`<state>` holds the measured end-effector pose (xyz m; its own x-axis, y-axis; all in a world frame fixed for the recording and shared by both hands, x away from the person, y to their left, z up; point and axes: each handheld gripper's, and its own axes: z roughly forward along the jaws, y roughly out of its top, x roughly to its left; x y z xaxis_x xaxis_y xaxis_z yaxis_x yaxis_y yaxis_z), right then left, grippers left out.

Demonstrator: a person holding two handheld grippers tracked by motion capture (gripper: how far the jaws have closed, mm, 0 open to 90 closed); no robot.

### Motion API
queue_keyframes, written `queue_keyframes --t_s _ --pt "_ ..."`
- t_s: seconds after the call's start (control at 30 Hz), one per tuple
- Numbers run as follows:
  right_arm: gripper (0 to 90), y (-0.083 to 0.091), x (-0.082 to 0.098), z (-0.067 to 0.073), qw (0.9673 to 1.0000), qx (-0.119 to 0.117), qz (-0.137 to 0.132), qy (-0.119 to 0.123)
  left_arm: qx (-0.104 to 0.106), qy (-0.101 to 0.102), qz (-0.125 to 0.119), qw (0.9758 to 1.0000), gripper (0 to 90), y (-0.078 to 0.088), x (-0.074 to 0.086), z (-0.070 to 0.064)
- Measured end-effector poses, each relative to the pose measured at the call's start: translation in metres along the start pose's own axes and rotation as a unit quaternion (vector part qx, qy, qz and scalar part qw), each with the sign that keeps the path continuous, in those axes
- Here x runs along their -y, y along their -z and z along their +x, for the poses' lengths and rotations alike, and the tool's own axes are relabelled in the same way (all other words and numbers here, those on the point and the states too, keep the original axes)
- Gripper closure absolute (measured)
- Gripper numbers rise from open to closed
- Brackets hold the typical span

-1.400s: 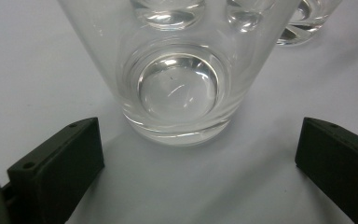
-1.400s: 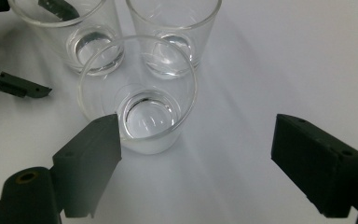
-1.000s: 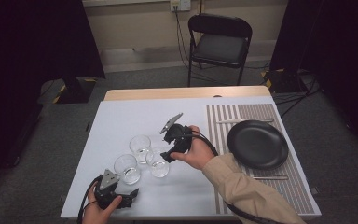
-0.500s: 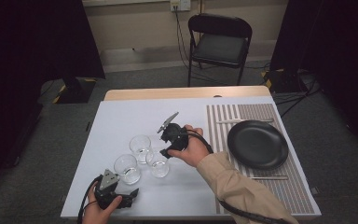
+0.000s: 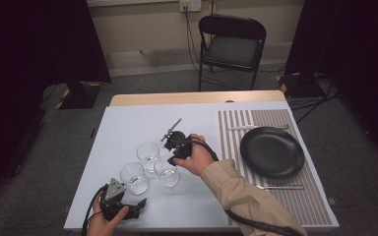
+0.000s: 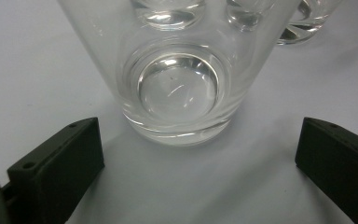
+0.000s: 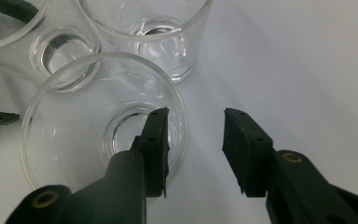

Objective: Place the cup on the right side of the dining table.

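Three clear, empty glasses stand close together on the white table top (image 5: 128, 123). My right gripper (image 5: 170, 159) reaches down onto the nearest-right glass (image 5: 167, 173). In the right gripper view, the right gripper (image 7: 193, 140) has one jaw inside that glass (image 7: 70, 121) and the other outside, straddling its rim. Its jaws have just been closing, and a gap still shows beside the wall. My left gripper (image 5: 131, 199) rests low at the table's front left, open wide. Just ahead of the left gripper (image 6: 198, 154) stands the front-left glass (image 6: 177, 88).
A striped placemat (image 5: 275, 201) at the right carries a black plate (image 5: 271, 151) with cutlery above (image 5: 258, 127) and below (image 5: 281, 187) it. A black folding chair (image 5: 231, 46) stands beyond the far edge. The third glass (image 5: 148, 152) sits behind the other two.
My right gripper has come down and left onto the front-right glass, and its jaws have narrowed around the rim. The left hand has stayed put.
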<state>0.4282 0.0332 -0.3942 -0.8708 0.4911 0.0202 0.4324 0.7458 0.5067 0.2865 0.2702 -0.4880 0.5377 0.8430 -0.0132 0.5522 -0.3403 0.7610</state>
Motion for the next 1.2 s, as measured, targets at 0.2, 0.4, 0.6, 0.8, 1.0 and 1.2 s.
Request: queue_keyframes --t_s 0.2,0.4,0.6,0.8,1.0,1.2 --pt "67.4 -0.004 -0.001 0.002 0.9999 -0.008 0.008 -0.004 0.000 0.000 0.000 1.0000 0.1 0.000 0.000 0.000" --pt "70.5 -0.007 -0.001 0.004 0.9998 -0.009 0.015 -0.004 0.001 0.000 -0.001 1.0000 0.0 0.000 0.000 0.000" --pt "70.7 -0.009 -0.001 0.003 0.9998 -0.010 0.015 -0.006 0.001 0.000 -0.001 1.0000 0.1 0.000 0.000 0.000" --pt "72.2 -0.011 -0.001 0.004 0.9998 -0.010 0.018 -0.007 0.001 0.000 -0.001 1.0000 0.1 0.000 0.000 0.000" --pt "74.0 -0.012 -0.001 0.004 0.9996 -0.012 0.021 -0.011 0.000 0.000 -0.001 1.0000 0.1 0.000 0.000 0.000" --pt "76.1 -0.015 0.000 0.004 0.9994 -0.016 0.025 -0.019 0.000 0.000 -0.001 1.0000 0.1 0.000 0.000 0.000"
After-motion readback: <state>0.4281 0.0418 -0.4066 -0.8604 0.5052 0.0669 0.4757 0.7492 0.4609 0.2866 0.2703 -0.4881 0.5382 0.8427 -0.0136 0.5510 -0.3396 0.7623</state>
